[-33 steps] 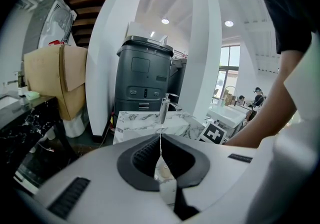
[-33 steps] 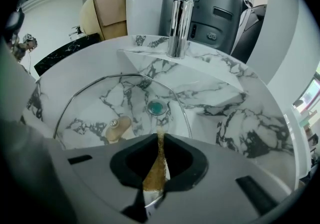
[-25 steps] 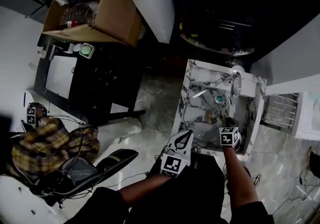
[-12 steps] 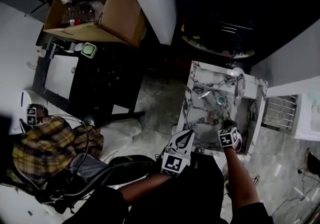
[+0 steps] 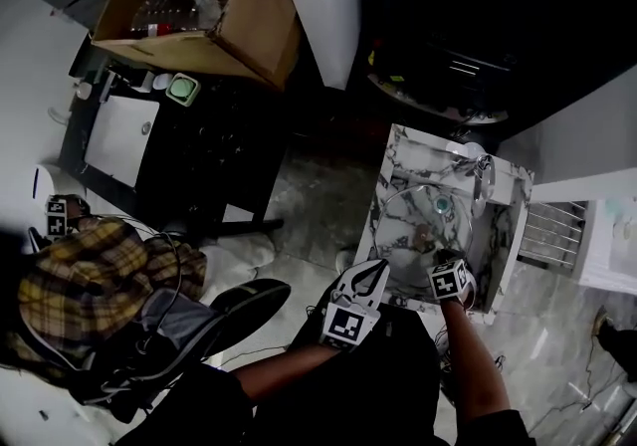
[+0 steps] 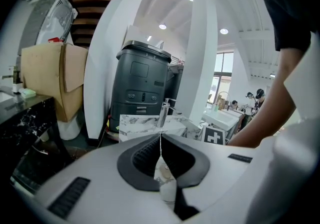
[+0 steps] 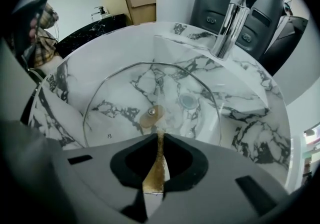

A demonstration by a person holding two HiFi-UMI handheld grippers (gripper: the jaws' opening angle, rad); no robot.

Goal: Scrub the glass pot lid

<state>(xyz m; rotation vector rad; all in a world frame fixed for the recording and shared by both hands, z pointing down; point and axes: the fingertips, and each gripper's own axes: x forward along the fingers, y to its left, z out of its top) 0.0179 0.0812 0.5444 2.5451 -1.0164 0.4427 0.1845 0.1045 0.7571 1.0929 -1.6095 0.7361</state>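
Observation:
The glass pot lid [image 7: 125, 98] lies tilted in the marble sink [image 7: 75, 63], its brown knob plate [image 7: 151, 116] facing me, and the drain [image 7: 187, 100] shows through the glass. My right gripper [image 7: 160, 136] hovers just over the lid's near rim with its jaws closed; a brown streak runs along the seam. In the head view the lid [image 5: 418, 220] fills the basin and the right gripper [image 5: 439, 259] is at its front edge. My left gripper [image 5: 380, 266] hangs outside the sink's front left corner, shut and empty [image 6: 161, 136].
A chrome faucet [image 7: 230, 18] stands at the back of the sink [image 5: 393, 160]. A black bin [image 6: 140, 83] sits behind it. On the left are a cardboard box [image 5: 199, 26], a black table [image 5: 179, 145] and a person in a plaid shirt [image 5: 80, 285]. A wire rack [image 5: 552, 230] is on the right.
The head camera has shifted, so the sink sits lower and nearer. The right gripper has edged slightly closer to the lid's front rim. The left gripper has hardly moved.

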